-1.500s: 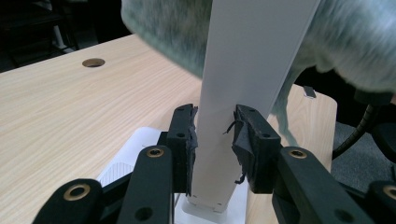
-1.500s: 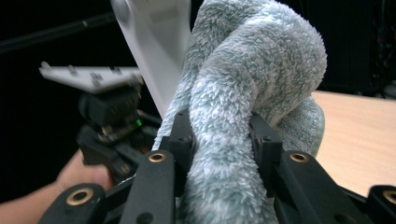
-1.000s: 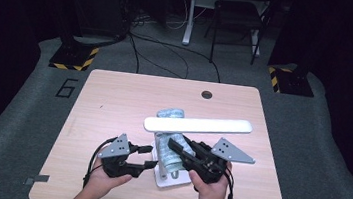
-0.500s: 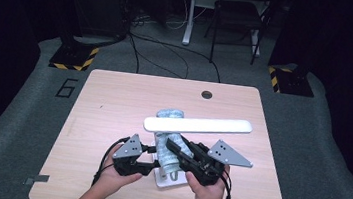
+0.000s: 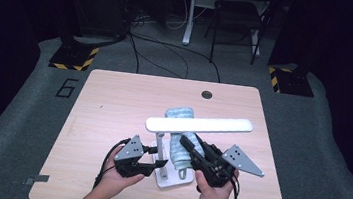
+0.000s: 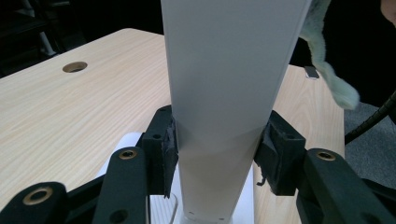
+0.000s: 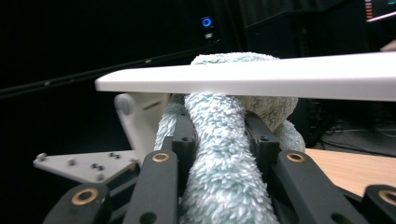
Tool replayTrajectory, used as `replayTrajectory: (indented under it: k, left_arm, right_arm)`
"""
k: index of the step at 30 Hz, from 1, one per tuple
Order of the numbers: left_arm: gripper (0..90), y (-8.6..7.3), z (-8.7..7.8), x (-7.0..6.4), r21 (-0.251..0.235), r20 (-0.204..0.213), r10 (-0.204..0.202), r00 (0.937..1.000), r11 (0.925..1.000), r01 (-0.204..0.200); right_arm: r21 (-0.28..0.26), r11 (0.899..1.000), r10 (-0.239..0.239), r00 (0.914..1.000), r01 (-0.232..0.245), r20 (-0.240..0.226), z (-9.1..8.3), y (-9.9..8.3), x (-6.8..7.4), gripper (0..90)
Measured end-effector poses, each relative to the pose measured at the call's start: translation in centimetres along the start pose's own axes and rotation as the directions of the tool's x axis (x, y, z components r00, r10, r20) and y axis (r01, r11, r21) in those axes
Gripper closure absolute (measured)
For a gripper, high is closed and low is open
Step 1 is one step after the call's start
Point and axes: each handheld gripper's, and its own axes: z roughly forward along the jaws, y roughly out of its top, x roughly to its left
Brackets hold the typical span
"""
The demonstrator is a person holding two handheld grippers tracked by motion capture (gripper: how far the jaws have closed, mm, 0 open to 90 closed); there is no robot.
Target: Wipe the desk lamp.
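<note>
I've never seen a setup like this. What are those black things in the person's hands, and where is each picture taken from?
No robot here: a person holds a two-jaw grasping tool in each hand. One picture looks down from above a wooden table; the other two come from cameras riding on each tool. On the table stands a white desk lamp with a fluffy pale blue duster lying under its long head. The left tool clamps the lamp's upright post, its jaws pressed against both sides. The right tool is shut on the duster.
</note>
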Motion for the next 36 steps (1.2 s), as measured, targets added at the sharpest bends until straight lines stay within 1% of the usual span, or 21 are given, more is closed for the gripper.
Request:
replayTrajectory:
  k: [1, 6, 7, 9, 13, 14, 18, 22, 25, 26, 29, 31, 33, 35, 36]
  left_arm:
    - [52.9, 0.0, 0.0, 0.0, -0.006, -0.007, 0.001, 1.0, 1.0, -0.001]
    - [52.9, -0.1, 0.0, -0.1, -0.008, -0.011, -0.004, 0.9999, 1.0, 0.004]
    - [52.9, -0.1, 0.0, 0.0, -0.003, -0.003, -0.002, 1.0, 1.0, 0.002]
    - [52.9, -0.1, 0.0, -0.1, -0.002, -0.004, -0.003, 1.0, 1.0, 0.003]
    - [52.9, -0.1, 0.0, -0.1, -0.002, -0.006, -0.003, 1.0, 1.0, 0.003]
    - [52.9, -0.1, 0.0, -0.1, -0.001, -0.006, -0.003, 1.0, 1.0, 0.003]
    - [52.9, -0.1, -0.1, 0.0, 0.0, -0.007, 0.002, 1.0, 1.0, -0.002]
    - [52.9, -0.1, -0.1, -0.1, 0.0, -0.007, 0.002, 1.0, 1.0, -0.002]
    - [52.9, 0.0, -0.1, -0.1, 0.001, -0.007, 0.003, 1.0, 1.0, -0.003]
    - [52.9, 0.0, -0.1, -0.1, 0.002, -0.008, 0.002, 1.0, 1.0, -0.002]
    - [52.9, 0.0, -0.1, -0.1, 0.004, -0.007, 0.003, 1.0, 1.0, -0.003]
    - [52.9, 0.0, 0.0, -0.1, 0.004, -0.007, 0.002, 1.0, 1.0, -0.002]
    - [52.9, 0.0, 0.0, -0.1, 0.005, -0.007, 0.0, 1.0, 1.0, 0.0]
    - [52.9, 0.0, -0.1, -0.1, 0.006, -0.009, -0.002, 1.0, 1.0, 0.002]
    - [52.9, 0.0, -0.1, -0.1, 0.007, -0.01, -0.003, 1.0, 1.0, 0.003]
  right_arm:
    - [-0.002, 1.0, 0.008, 0.9999, -0.008, 0.011, -0.2, 0.0, -0.3, 69.9]
    - [-0.022, 0.998, 0.064, 0.9961, -0.063, 0.062, -1.5, 0.2, -2.4, 69.9]
    - [-0.024, 0.997, 0.072, 0.9949, -0.07, 0.071, -1.8, 0.3, -2.8, 69.8]
    - [-0.023, 0.997, 0.074, 0.992, -0.072, 0.103, -2.4, 0.5, -3.5, 69.8]
    - [-0.024, 0.999, 0.046, 0.9866, -0.043, 0.157, -3.4, 0.8, -4.5, 69.7]
    - [-0.026, 0.999, 0.044, 0.9841, -0.04, 0.172, -3.6, 0.9, -4.8, 69.7]
    - [-0.045, 0.997, 0.066, 0.974, -0.058, 0.217, -4.7, 1.0, -6.2, 69.8]
    - [-0.062, 0.996, 0.077, 0.9584, -0.062, 0.275, -5.9, 1.2, -7.6, 69.6]
    - [-0.077, 0.993, 0.103, 0.9495, -0.084, 0.296, -6.6, 1.4, -8.5, 69.6]
    - [-0.08, 0.992, 0.115, 0.9463, -0.095, 0.302, -6.9, 1.4, -8.7, 69.6]
    - [-0.084, 0.992, 0.12, 0.9389, -0.097, 0.323, -7.5, 1.6, -9.2, 69.6]
    - [-0.084, 0.991, 0.122, 0.9382, -0.1, 0.324, -7.6, 1.6, -9.3, 69.5]
    - [-0.075, 0.993, 0.112, 0.9361, -0.092, 0.333, -7.7, 1.7, -9.1, 69.4]
    - [-0.067, 0.996, 0.086, 0.9352, -0.067, 0.344, -7.6, 1.8, -8.9, 69.3]
    - [-0.061, 0.996, 0.08, 0.9359, -0.063, 0.343, -7.5, 1.8, -8.8, 69.3]
